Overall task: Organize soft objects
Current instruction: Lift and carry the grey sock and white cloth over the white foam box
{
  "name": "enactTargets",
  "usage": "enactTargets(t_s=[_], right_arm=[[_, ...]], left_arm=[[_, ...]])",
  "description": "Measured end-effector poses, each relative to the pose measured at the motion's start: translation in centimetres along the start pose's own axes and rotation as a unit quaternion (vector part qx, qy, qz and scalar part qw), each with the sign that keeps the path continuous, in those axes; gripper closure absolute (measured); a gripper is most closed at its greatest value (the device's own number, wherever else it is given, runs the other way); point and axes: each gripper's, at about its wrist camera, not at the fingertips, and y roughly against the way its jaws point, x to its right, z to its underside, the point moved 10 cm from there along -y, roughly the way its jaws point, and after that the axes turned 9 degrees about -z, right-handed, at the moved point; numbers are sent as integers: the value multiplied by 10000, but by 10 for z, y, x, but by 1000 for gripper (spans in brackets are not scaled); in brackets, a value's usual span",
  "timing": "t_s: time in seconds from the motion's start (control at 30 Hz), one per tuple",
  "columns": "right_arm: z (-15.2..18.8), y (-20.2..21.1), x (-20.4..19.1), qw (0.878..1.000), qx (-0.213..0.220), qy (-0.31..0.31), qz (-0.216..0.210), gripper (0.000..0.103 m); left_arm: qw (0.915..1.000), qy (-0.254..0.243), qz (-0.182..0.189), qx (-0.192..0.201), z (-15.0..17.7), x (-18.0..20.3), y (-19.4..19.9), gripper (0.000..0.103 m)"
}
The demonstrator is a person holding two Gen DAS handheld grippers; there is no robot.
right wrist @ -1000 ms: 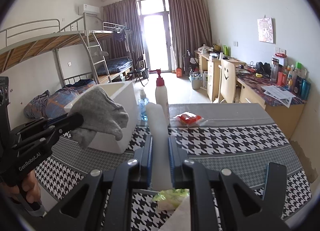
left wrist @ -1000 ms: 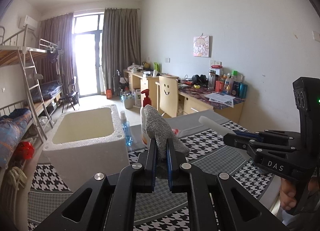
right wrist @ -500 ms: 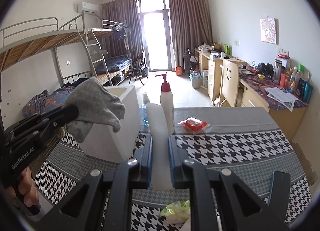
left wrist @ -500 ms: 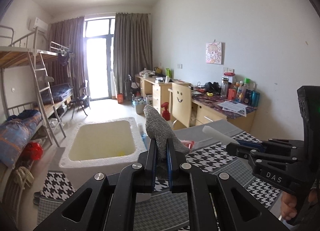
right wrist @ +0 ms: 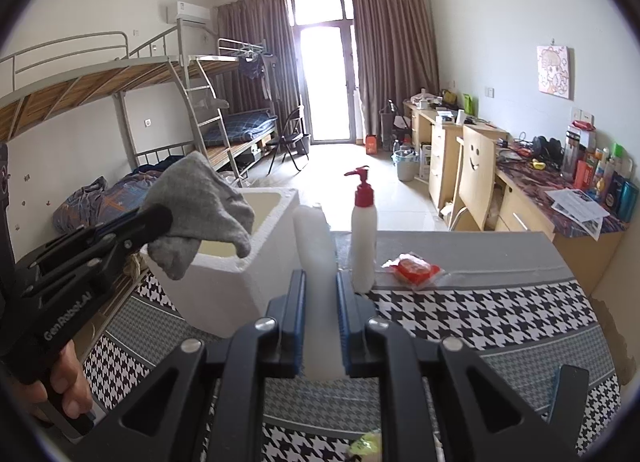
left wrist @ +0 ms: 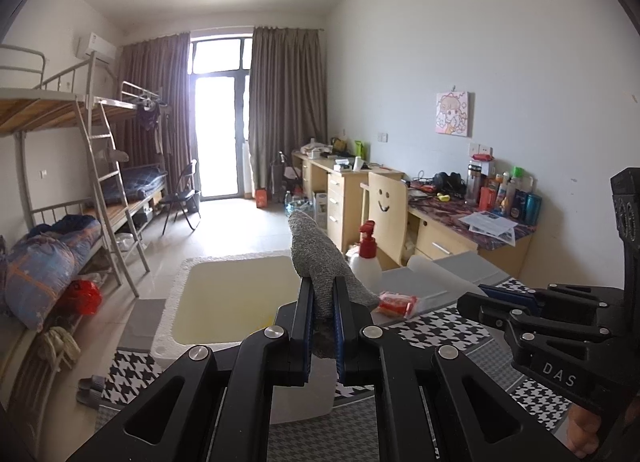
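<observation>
Houndstooth surface [right wrist: 480,314] carries a white foam box [right wrist: 240,286]. Left gripper [left wrist: 323,302] clamps a grey sock [left wrist: 316,262] above the box's opening. Right gripper [right wrist: 320,298] clamps a white foam strip [right wrist: 316,246] beside it.

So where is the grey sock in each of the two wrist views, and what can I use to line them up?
Left wrist view: the grey sock stands centre frame, clamped in the left gripper, in front of the white foam box.
Right wrist view: the same sock hangs at left, from the left gripper, over the foam box.
Shared landmark: the red-capped pump bottle on the table.
</observation>
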Motion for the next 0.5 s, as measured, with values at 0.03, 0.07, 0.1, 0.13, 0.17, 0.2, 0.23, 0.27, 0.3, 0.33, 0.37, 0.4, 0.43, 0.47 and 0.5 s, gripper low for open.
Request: enactTargets(t_s=[0.03,0.07,0.1,0.13,0.17,0.2,0.23,0.27,0.3,0.33,0.37,0.4,0.43,0.47,0.5], right_arm=[[-2,-2,-2,10000,-3,26,1,85],[-4,-4,-5,10000,-5,55,-5,85],[-5,-5,-7,10000,-11,71,-14,85],[-6,-7,-8,10000,-20,86,-17,85],[-8,-11,-11,9999,-36,126,-6,85],[-9,-13,-12,9998,-50,167,2,85],[-10,-15,-15,9997,-72,225,5,85],[-11,-17,-17,9997,-87,244,-11,85],[-13,-19,-20,9996,-106,266,-46,85],[-14,-21,-22,9995,-116,291,-67,85],[-16,-23,-24,9994,-123,307,-79,85],[-18,-26,-27,9994,-137,307,-115,85],[-19,-29,-28,9993,-167,302,-166,85],[-20,-33,-31,9990,-215,307,-240,85],[-21,-36,-32,9988,-247,319,-266,85]], left_arm=[[10000,-2,-36,-2,0,-2,-1,94],[10000,7,-52,-14,-1,-3,-3,94],[10000,42,-78,-32,-1,-7,-4,94],[9999,52,-116,-34,-2,-10,-6,94],[9998,53,-167,-29,-4,-14,-8,94],[9997,89,-220,-36,-5,-17,-10,94],[9996,104,-267,-40,-6,-21,-11,94],[9995,95,-306,-41,-7,-23,-12,94],[9993,97,-352,-42,-8,-26,-14,94],[9992,118,-391,-52,-9,-29,-16,94],[9990,122,-428,-59,-9,-31,-19,94],[9988,125,-467,-65,-9,-34,-21,94],[9986,141,-509,-79,-9,-36,-23,94],[9984,142,-532,-99,-9,-38,-25,94],[9984,138,-541,-124,-8,-40,-29,94]])
